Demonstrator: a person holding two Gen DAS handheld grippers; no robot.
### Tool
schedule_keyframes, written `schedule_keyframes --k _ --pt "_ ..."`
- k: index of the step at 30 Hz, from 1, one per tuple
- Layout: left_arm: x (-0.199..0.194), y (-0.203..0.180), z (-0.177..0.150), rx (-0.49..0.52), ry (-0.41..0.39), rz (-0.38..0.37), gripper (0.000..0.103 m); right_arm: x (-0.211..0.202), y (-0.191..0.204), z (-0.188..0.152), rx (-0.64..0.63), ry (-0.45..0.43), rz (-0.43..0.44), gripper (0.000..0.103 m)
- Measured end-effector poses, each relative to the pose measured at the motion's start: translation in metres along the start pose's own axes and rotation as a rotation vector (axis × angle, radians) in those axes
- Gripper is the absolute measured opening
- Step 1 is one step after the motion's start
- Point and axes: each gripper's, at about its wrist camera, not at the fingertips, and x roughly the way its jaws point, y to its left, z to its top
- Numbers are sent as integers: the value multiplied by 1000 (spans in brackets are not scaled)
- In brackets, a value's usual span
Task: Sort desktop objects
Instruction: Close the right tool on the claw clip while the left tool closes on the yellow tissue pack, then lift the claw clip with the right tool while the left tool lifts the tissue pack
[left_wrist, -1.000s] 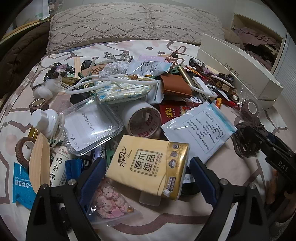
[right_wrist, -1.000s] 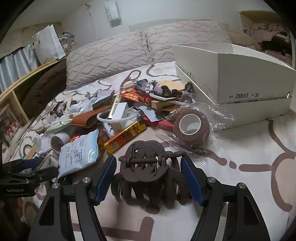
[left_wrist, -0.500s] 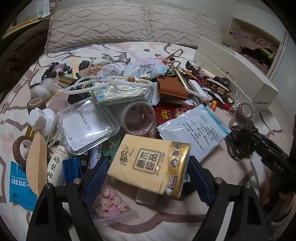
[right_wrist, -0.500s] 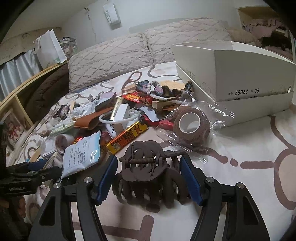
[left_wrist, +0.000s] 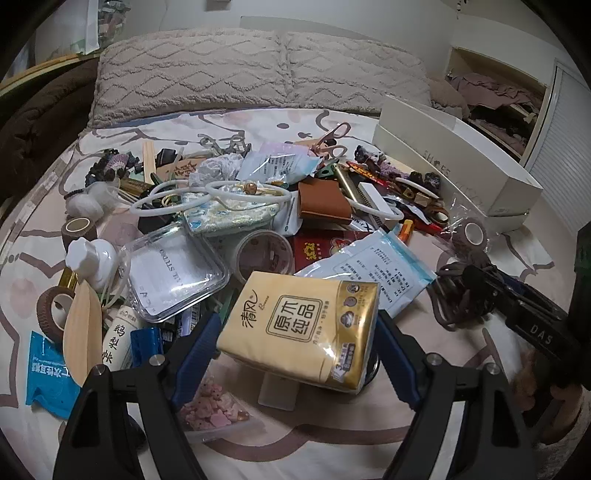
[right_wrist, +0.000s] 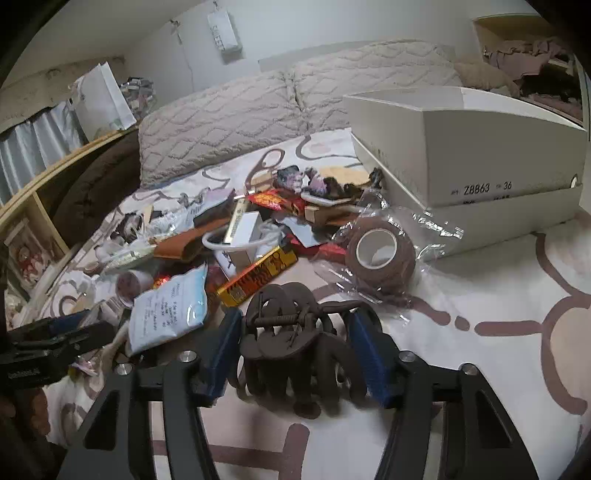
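A yellow tissue pack (left_wrist: 303, 325) is pinched between the blue pads of the left gripper (left_wrist: 295, 339), its jaws pressed against the pack's two sides. The pack is held tilted, raised above the near edge of a heap of clutter spread over a patterned bedsheet (left_wrist: 332, 443). Just beyond the pack, a clear plastic container (left_wrist: 173, 273) is seen to the left, a roll of clear tape (left_wrist: 264, 254) in the middle, and a white printed pouch (left_wrist: 373, 273) to the right. A bag of pink sweets (left_wrist: 210, 410) lies below the left finger. A brown leather holder (left_wrist: 323, 201) and rose-gold scissors (left_wrist: 330, 142) are found farther back in the heap.

A dark brown hair claw clip (right_wrist: 295, 343) is gripped by the right gripper (right_wrist: 295, 347), the jaws closed on its two flanks, with its teeth pointing down toward the sheet. Whether the clip touches the sheet cannot be told. A brown bandage roll (right_wrist: 380, 254) in crinkled clear wrap lies just beyond it to the right, and a gold-and-red snack bar (right_wrist: 258, 275) lies beyond it to the left. A white shoebox (right_wrist: 480, 158) is placed at the far right, beside the heap. Two grey textured pillows (left_wrist: 258, 70) are set along the far end of the bed.
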Motion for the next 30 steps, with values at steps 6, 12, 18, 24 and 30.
schedule_keyframes --k 6,12,18,24,30 --pt "-5 -1 0 -12 -17 -3 82 -3 4 0 -19 -2 7 58" --pt "-10 0 -3 -30 -31 -2 82 -9 8 1 -30 -16 26 58" --pt "-15 0 -1 -39 -52 0 82 -17 8 4 -24 -38 42 58" --pt "-21 -1 -2 -52 -66 -12 82 -26 9 9 -23 -63 51 58" --pt "-35 -7 2 -47 -103 -25 82 -44 12 19 -46 -113 56 58"
